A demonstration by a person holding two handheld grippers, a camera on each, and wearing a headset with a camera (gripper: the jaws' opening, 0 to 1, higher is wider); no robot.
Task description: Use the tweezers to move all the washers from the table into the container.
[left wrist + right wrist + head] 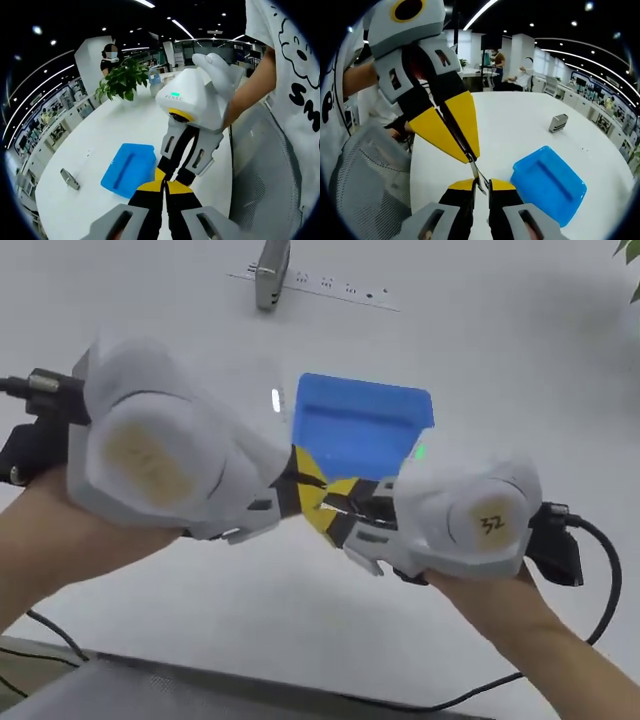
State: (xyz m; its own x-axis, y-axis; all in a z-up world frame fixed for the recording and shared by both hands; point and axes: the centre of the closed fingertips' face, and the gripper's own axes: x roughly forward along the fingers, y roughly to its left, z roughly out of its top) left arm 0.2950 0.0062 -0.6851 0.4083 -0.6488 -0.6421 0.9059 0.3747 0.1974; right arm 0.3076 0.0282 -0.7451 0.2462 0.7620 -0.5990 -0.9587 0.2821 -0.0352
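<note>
Above the white table my two grippers meet tip to tip. The left gripper (318,495) (164,189) is shut on the thin metal tweezers (345,506) (477,172). In the right gripper view the left gripper (470,156) comes in from the upper left, and the tweezers stick out past its yellow tips. The tweezers' points sit between the jaws of my right gripper (352,516) (481,187) (172,175). Those jaws stand a narrow gap apart, with table showing on either side of the points. A blue container (365,425) (129,169) (550,185) rests on the table just beyond the grippers.
A small grey device (272,270) (70,179) (558,122) stands at the table's far side beside a white strip (330,285). A potted plant (122,80) is at the far right end. The table's front edge (250,675) is close, with a mesh chair (370,170) behind.
</note>
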